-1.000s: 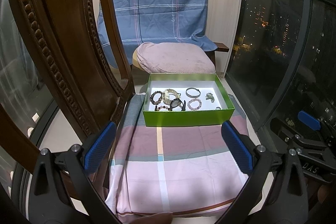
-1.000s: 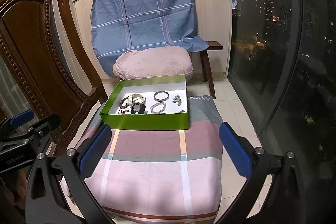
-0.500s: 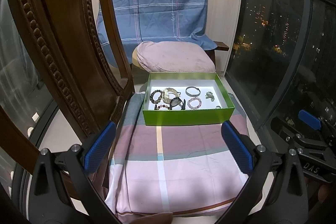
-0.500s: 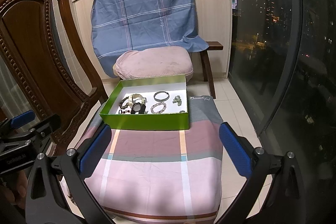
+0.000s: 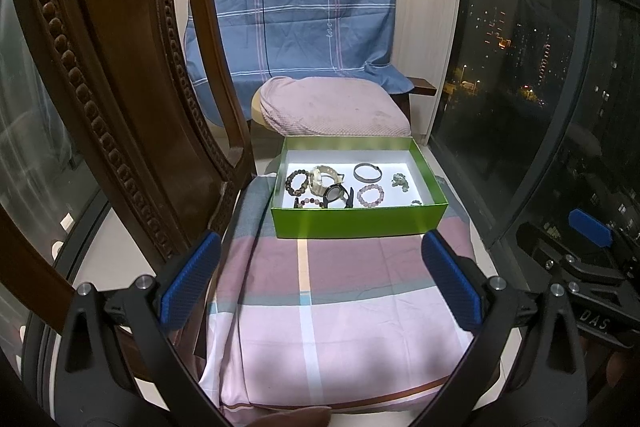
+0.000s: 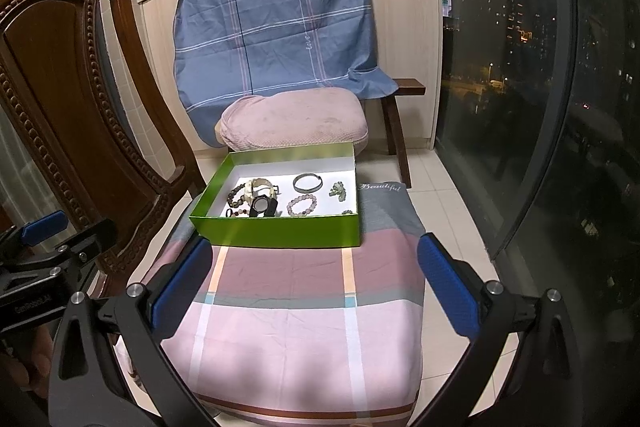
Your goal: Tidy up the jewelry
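Observation:
A green box (image 5: 356,225) (image 6: 276,233) with a white floor sits at the far end of a pink plaid cloth (image 5: 320,291) (image 6: 288,307). Inside lie a dark bead bracelet (image 5: 297,183), a cream watch (image 5: 323,177), a black watch (image 5: 336,195) (image 6: 262,207), a silver bangle (image 5: 367,171) (image 6: 307,183), a pink bead bracelet (image 5: 370,195) (image 6: 302,205) and a green pendant (image 5: 400,181) (image 6: 338,190). My left gripper (image 5: 320,285) and right gripper (image 6: 314,287) hang open over the near cloth, short of the box, holding nothing.
A carved wooden chair back (image 5: 120,99) (image 6: 60,115) rises close on the left. Behind the box are a pink cushion (image 5: 332,111), a blue plaid sheet (image 5: 296,11) and a wooden bench (image 6: 400,95). Dark glass windows (image 6: 540,87) run along the right.
Both views have barely shifted; the box sits very slightly higher in the left wrist view. Both grippers remain open and empty.

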The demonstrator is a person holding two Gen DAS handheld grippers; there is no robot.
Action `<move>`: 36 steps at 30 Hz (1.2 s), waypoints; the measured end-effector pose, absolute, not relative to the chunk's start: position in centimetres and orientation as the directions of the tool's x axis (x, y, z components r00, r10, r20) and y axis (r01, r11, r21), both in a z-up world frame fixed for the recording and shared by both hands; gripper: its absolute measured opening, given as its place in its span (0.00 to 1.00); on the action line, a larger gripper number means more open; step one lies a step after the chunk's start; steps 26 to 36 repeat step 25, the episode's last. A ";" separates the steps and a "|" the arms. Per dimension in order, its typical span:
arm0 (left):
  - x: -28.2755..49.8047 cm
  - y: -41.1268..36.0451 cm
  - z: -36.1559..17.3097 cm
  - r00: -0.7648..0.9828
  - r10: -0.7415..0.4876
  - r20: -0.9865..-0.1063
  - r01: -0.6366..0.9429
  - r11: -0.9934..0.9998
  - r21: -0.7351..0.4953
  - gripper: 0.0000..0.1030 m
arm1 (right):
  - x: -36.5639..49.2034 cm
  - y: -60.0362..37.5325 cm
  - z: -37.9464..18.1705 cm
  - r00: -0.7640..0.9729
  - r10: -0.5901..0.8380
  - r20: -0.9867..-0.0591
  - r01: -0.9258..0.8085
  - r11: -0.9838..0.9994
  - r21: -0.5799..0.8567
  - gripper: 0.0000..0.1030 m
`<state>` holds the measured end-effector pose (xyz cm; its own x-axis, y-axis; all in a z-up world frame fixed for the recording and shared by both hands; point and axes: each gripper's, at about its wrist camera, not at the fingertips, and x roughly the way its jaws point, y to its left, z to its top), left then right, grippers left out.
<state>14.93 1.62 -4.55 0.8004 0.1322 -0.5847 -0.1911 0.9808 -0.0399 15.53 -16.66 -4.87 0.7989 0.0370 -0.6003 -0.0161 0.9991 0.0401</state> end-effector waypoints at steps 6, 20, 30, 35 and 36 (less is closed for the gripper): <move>14.9 1.5 -4.6 0.800 0.132 -0.586 -0.190 0.981 -0.039 0.96 | 15.5 -16.7 -4.8 0.799 0.037 -0.600 -0.016 0.999 0.041 0.97; 15.3 1.5 -5.0 0.790 0.133 -0.599 -0.188 0.982 -0.031 0.96 | 15.6 -16.7 -5.0 0.796 0.040 -0.603 -0.020 0.999 0.039 0.97; 15.4 1.6 -5.1 0.784 0.136 -0.606 -0.192 0.981 -0.029 0.96 | 15.5 -16.7 -5.1 0.799 0.037 -0.600 -0.019 0.999 0.037 0.97; 15.4 1.6 -5.1 0.784 0.136 -0.606 -0.192 0.981 -0.029 0.96 | 15.5 -16.7 -5.1 0.799 0.037 -0.600 -0.019 0.999 0.037 0.97; 15.4 1.6 -5.1 0.784 0.136 -0.606 -0.192 0.981 -0.029 0.96 | 15.5 -16.7 -5.1 0.799 0.037 -0.600 -0.019 0.999 0.037 0.97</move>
